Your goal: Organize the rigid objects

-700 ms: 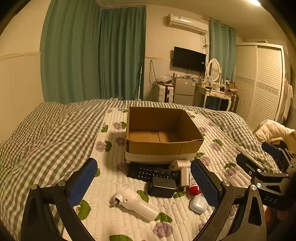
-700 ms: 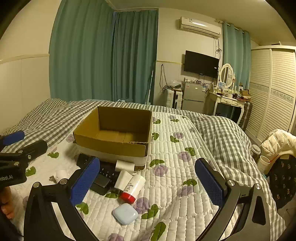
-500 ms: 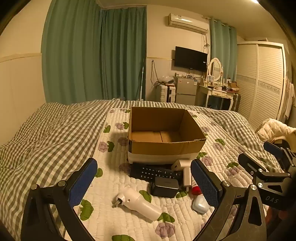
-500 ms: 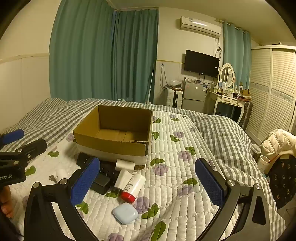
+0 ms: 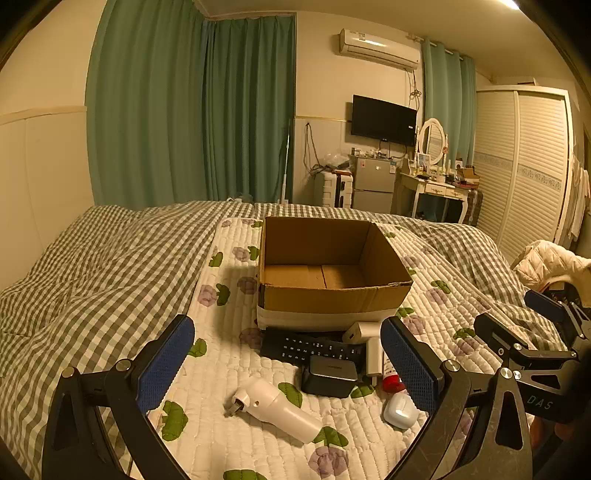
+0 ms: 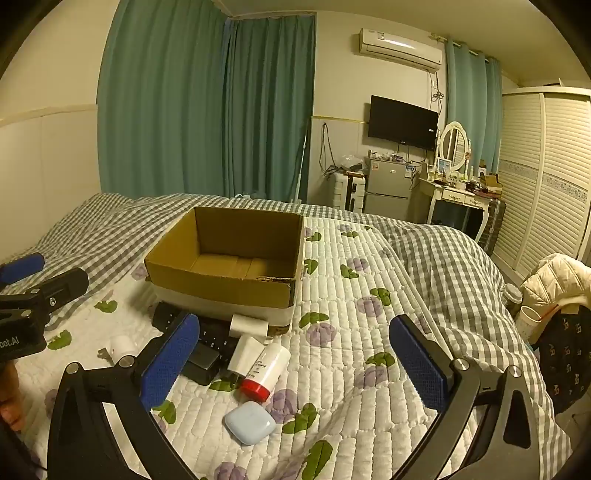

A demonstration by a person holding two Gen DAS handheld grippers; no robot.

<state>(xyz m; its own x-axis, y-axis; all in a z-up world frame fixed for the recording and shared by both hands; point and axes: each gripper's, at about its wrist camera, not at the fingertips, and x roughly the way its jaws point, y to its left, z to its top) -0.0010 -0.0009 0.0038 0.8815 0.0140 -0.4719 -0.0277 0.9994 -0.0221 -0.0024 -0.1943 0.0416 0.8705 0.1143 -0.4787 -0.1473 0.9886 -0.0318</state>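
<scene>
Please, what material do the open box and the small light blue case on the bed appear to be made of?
The box looks like brown corrugated cardboard, matte: its front rim is rough and torn, and its base has a white band. The light blue case seems smooth hard plastic with a soft sheen and rounded corners, though silicone is possible.

Warm, dim yellow light fell from a ceiling lamp above the cardboard box, whose shadow lay leftward; fisheye bending darkened the corners, everything stayed sharp.

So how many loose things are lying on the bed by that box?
6: remote, black box, white charger, red-capped bottle, blue case, white tool. Others may be hidden.
</scene>
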